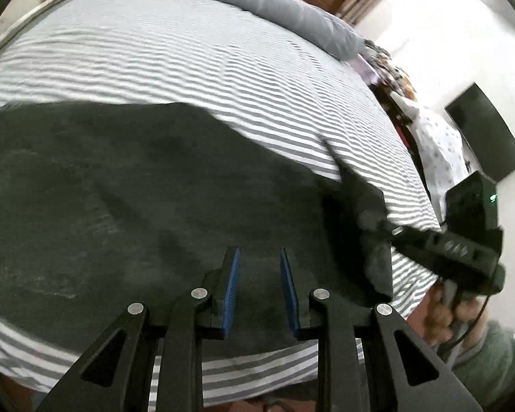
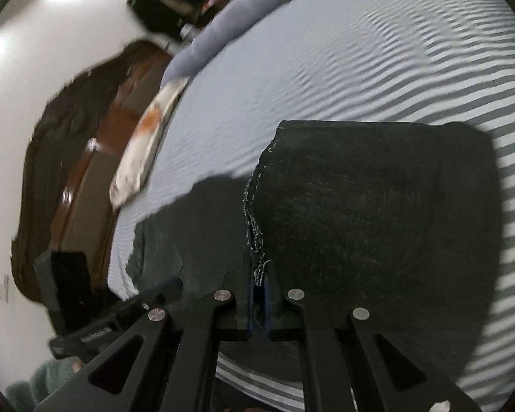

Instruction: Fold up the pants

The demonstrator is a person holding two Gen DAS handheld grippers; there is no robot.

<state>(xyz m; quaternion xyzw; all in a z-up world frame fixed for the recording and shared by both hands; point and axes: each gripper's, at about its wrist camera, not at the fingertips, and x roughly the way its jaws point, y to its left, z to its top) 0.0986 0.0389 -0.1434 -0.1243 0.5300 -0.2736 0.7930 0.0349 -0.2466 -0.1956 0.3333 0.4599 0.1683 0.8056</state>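
Note:
Dark charcoal pants (image 1: 147, 185) lie spread on a grey-and-white striped bed (image 1: 189, 61). My left gripper (image 1: 259, 257) hovers just over the pants near the front edge, jaws open, blue pads empty. My right gripper (image 2: 257, 274) is shut on a frayed hem edge of the pants (image 2: 377, 213), lifting a folded flap that hangs over the flat part. In the left wrist view the right gripper (image 1: 370, 221) shows at the right, pinching the raised cloth.
A grey-blue blanket roll (image 1: 257, 0) lies along the far side of the bed. A patterned pillow (image 2: 144, 144) sits at the bed's corner. A wooden cabinet (image 2: 96, 158) and white wall stand beyond. The bed's front edge is close below both grippers.

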